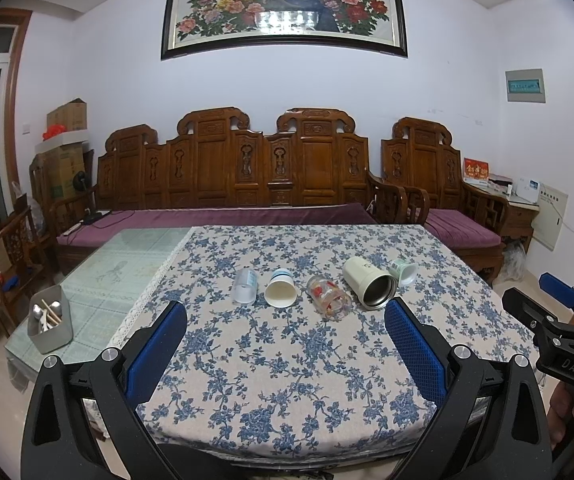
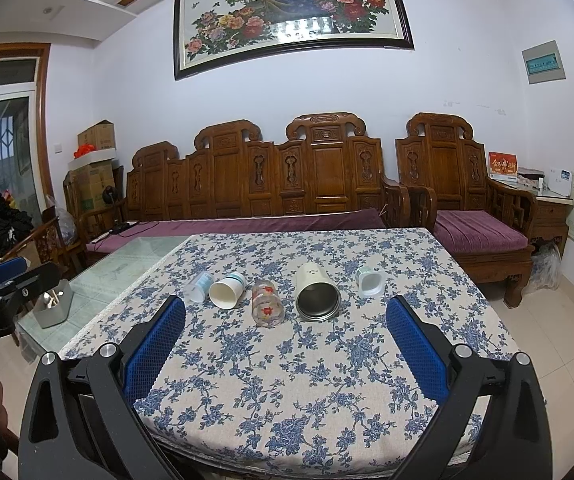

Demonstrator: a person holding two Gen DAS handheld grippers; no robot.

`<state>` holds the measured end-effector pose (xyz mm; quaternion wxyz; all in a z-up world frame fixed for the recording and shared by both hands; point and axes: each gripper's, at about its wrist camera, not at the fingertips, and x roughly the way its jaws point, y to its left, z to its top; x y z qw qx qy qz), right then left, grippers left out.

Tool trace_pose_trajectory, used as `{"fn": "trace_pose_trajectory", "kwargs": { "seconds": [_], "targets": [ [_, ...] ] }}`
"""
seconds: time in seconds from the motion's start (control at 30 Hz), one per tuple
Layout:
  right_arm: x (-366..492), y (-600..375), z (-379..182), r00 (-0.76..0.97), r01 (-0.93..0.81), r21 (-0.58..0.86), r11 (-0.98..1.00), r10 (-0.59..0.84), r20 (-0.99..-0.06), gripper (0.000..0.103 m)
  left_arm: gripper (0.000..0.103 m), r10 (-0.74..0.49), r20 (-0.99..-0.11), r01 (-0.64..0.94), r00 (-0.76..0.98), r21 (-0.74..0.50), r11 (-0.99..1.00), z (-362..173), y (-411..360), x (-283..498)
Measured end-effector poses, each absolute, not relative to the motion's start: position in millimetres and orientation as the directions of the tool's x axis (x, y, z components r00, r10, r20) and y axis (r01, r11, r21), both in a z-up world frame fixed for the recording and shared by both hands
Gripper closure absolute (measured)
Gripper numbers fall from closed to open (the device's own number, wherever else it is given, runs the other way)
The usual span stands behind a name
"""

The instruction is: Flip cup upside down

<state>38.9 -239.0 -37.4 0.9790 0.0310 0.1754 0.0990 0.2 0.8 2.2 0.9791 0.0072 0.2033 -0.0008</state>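
Cups: five lie on their sides in a row across the middle of the frame, on the floral-cloth surface (image 2: 327,392), none flipped yet. From frame left you have a clear plastic cup (image 2: 200,286), a white paper cup (image 2: 226,291), a printed glass (image 2: 267,302), a cream steel-lined tumbler (image 2: 315,292) and a small pale cup (image 2: 370,282).

Left gripper (image 1: 285,346): your jaws stand wide and carry nothing, hovering low over the near edge with the row well ahead of them.

Right gripper (image 2: 285,346): same story, spread wide and bare, still well short of the cups.

Key relation: in the right wrist view the tumbler sits dead centre between your blue pads (image 2: 417,354), and its open steel mouth points back at you, so its long axis runs straight along your approach line. In the left wrist view the paper cup (image 1: 280,292) lies nearest the centre line, mouth also towards you.

Nearer hand: judging by the framing, the right suits the tumbler and the left the paper cup.

Next move: I'd say close across the barrel from the sides, lift, then turn the mouth down.

Risk: a round body on cloth may roll if one pad touches first.
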Motion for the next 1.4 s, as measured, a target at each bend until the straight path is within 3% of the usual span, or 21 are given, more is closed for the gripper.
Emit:
{"fn": "trace_pose_trajectory", "kwargs": {
  "seconds": [1.4],
  "targets": [
    [37.3, -235.4, -35.0, 0.914, -0.19, 0.101, 0.976, 0.214, -0.345, 0.002, 0.008, -0.002, -0.408, 0.008, 0.913, 0.012, 1.0, 2.7, -6.3, -0.2]
  ]
}}
